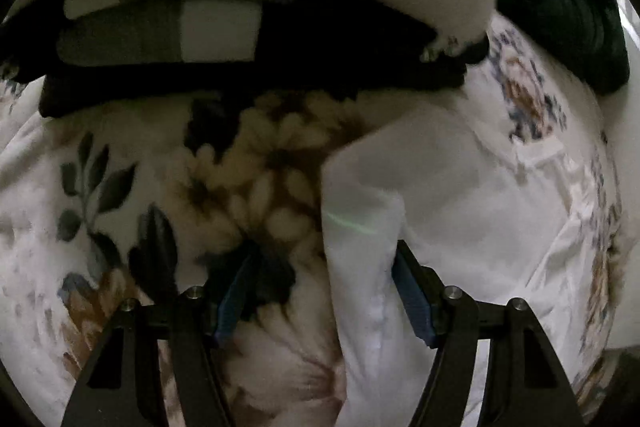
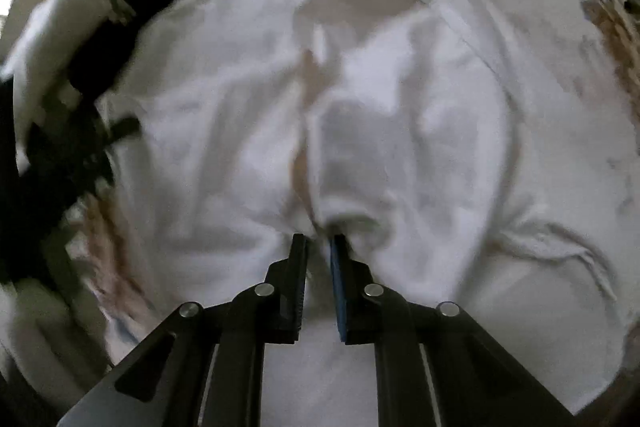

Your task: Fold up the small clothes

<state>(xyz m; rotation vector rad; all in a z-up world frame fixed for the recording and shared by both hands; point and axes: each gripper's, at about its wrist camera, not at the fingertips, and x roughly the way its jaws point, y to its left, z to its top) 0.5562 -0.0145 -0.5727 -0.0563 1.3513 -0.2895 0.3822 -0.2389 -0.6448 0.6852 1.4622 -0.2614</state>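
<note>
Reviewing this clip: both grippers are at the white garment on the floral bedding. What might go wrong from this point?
1. The left gripper has open jaws straddling an edge of the white garment; closing could also catch the floral bedding beneath.
2. The right gripper pinches only a small bunch of cloth near its tips, which may slip out when pulled.
3. The folded dark stack lies close behind; a wide sweep might disturb it.

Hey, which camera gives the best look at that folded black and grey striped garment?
The left wrist view: the striped garment lies folded across the top, grey and white bands clear. The right wrist view shows only blurred dark fabric at its left edge; mostly it shows the white shirt.
</note>
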